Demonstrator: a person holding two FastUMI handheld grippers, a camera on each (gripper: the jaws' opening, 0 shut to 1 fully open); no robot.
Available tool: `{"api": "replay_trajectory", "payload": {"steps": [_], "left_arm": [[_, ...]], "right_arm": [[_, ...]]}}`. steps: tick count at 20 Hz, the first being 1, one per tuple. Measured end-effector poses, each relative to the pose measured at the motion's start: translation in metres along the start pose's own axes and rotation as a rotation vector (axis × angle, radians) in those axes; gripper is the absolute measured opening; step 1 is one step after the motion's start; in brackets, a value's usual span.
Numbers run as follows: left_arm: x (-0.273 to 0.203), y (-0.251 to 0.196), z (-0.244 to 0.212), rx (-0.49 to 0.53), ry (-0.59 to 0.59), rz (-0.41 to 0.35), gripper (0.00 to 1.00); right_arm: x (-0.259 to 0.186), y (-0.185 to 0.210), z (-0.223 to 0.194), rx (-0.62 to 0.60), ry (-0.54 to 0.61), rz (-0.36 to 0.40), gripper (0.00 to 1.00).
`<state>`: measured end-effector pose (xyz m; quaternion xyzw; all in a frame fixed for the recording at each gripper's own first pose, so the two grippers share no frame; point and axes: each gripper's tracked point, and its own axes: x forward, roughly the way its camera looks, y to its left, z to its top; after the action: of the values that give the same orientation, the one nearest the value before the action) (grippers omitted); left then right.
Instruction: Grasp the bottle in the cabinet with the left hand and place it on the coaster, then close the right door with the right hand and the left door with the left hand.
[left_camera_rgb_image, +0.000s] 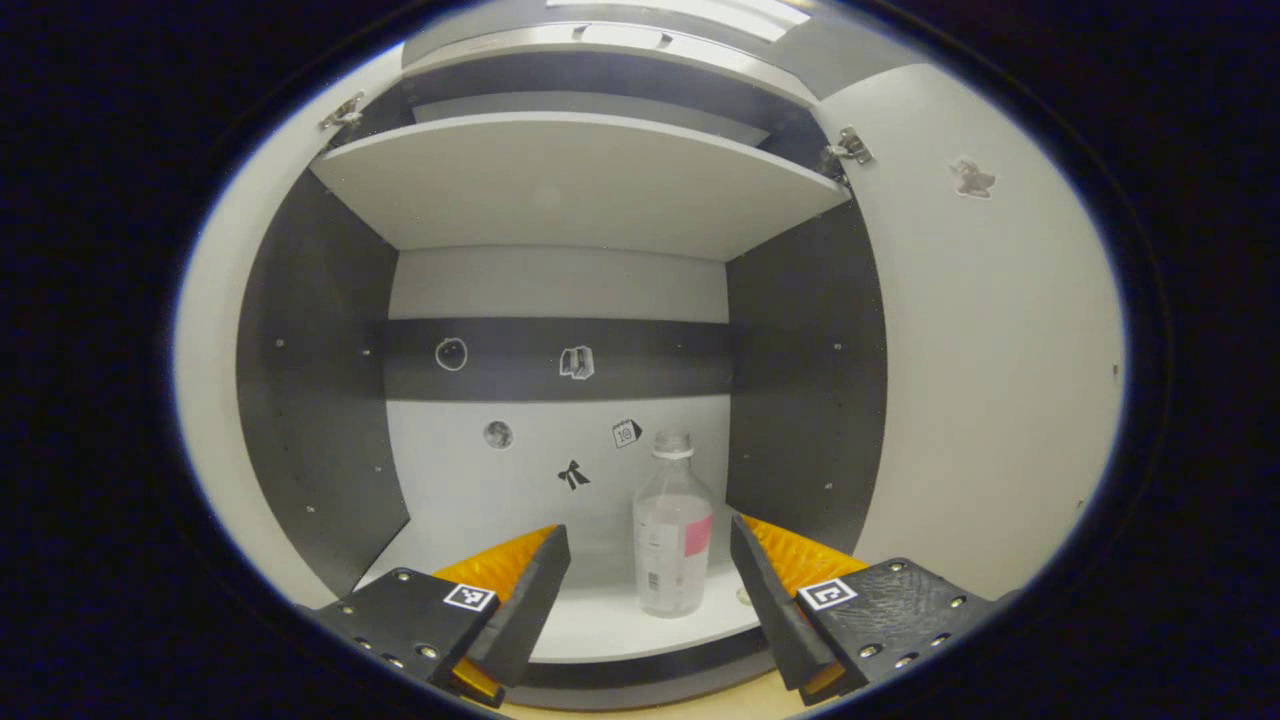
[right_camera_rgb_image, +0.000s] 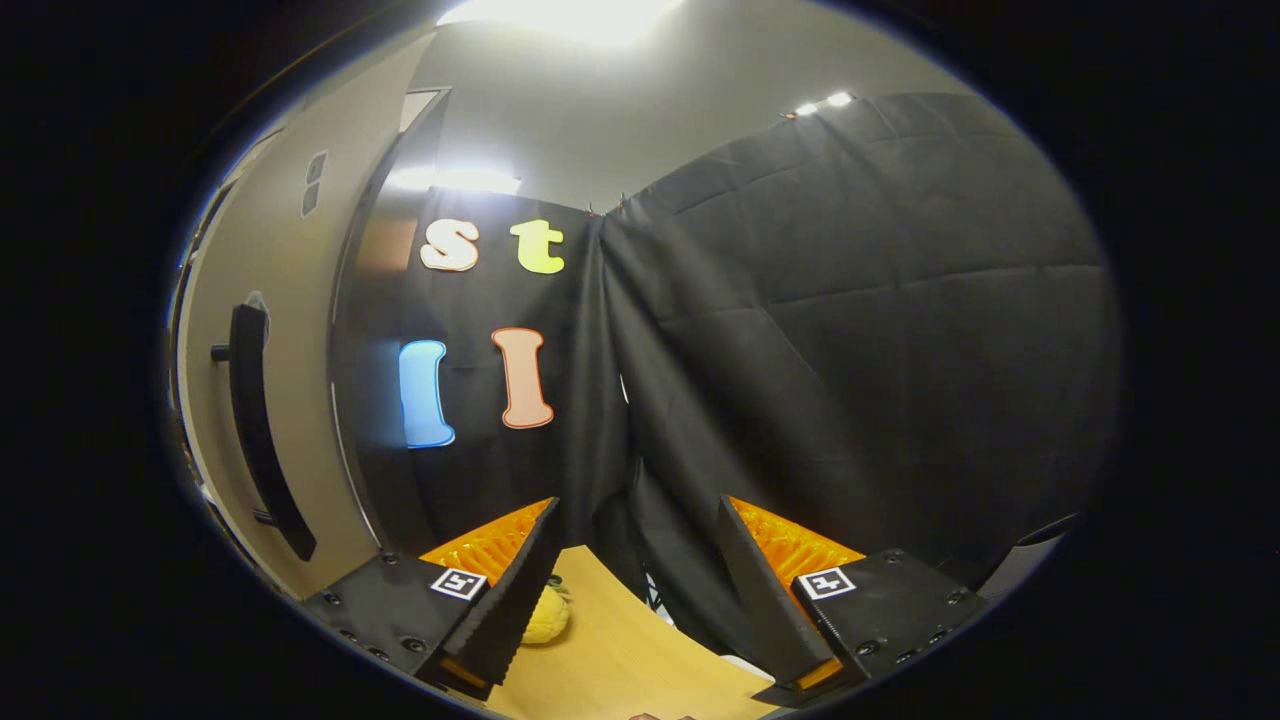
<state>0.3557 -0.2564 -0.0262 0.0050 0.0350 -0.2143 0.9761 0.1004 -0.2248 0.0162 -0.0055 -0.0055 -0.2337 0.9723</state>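
A clear plastic bottle (left_camera_rgb_image: 672, 535) with a pale cap and a pink patch on its label stands upright on the cabinet's lower shelf (left_camera_rgb_image: 610, 625), toward the right. My left gripper (left_camera_rgb_image: 650, 570) is open in front of the cabinet, its fingers wide apart on either side of the bottle and short of it. The right cabinet door (left_camera_rgb_image: 990, 380) stands open at the right of the left gripper view. In the right gripper view that door (right_camera_rgb_image: 270, 400) appears at the left with a long dark handle (right_camera_rgb_image: 258, 430). My right gripper (right_camera_rgb_image: 635, 560) is open and holds nothing.
An upper shelf (left_camera_rgb_image: 570, 180) spans the cabinet above the bottle. Small stickers dot the back wall (left_camera_rgb_image: 560, 470). The left door (left_camera_rgb_image: 215, 400) is open too. A wooden tabletop (right_camera_rgb_image: 620, 650) lies below my right gripper, with a yellow object (right_camera_rgb_image: 550, 615) by the left finger.
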Motion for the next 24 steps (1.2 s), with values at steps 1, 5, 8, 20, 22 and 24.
{"api": "replay_trajectory", "payload": {"steps": [1, 5, 8, 20, 22, 24], "left_arm": [[0.01, -0.003, -0.002, 0.004, 0.0, -0.007, 0.99], [0.044, -0.011, -0.017, 0.008, 0.024, -0.035, 0.99], [0.063, -0.015, -0.027, 0.003, 0.043, -0.051, 0.89], [0.088, -0.008, -0.042, 0.006, 0.051, -0.009, 0.84], [0.087, -0.008, -0.042, -0.01, 0.054, -0.02, 0.68], [0.084, -0.009, -0.038, -0.022, 0.047, -0.027, 0.68]], "right_arm": [[0.0, -0.001, -0.002, -0.003, 0.0, -0.005, 0.95], [0.008, -0.005, -0.006, -0.015, 0.006, -0.024, 0.97], [0.015, -0.005, -0.009, -0.017, 0.014, -0.036, 0.96], [0.038, 0.011, -0.021, -0.039, 0.049, -0.006, 0.96], [0.041, 0.016, -0.024, -0.042, 0.058, 0.01, 0.96], [0.041, 0.018, -0.024, -0.046, 0.057, 0.021, 0.97]]}}
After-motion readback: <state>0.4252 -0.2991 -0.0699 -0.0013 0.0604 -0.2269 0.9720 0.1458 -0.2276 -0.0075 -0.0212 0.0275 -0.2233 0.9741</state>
